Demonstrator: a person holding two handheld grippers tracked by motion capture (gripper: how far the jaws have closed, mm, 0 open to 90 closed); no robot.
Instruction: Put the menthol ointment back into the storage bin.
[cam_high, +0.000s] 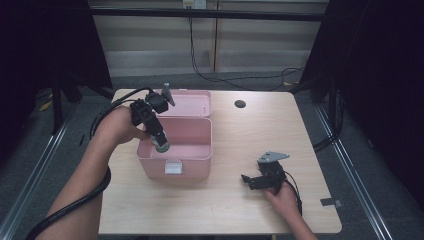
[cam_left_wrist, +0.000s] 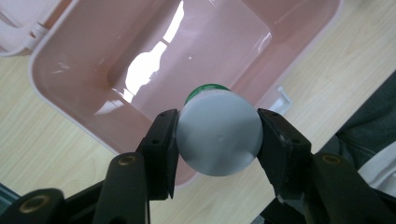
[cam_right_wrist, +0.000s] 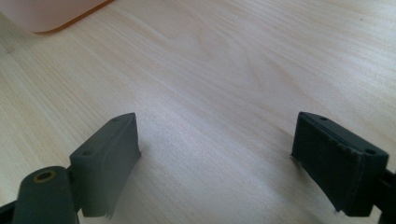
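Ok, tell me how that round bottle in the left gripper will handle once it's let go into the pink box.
The bottle looks rigid: the left gripper pinches its round body without visible denting. Its smooth, curved sides suggest it could slip or twist in the grip. Released into the pink box, which appears to hold nothing else, it will probably roll if it lands sideways.

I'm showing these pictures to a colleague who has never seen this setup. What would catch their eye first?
Most likely the open pink box left of centre on the wooden table, its lid tipped back. Above its opening the left gripper clamps a white-bottomed bottle with a green cap end pointing down into the box. Near the table's front right, the right gripper rests with its jaws wide apart over bare wood.
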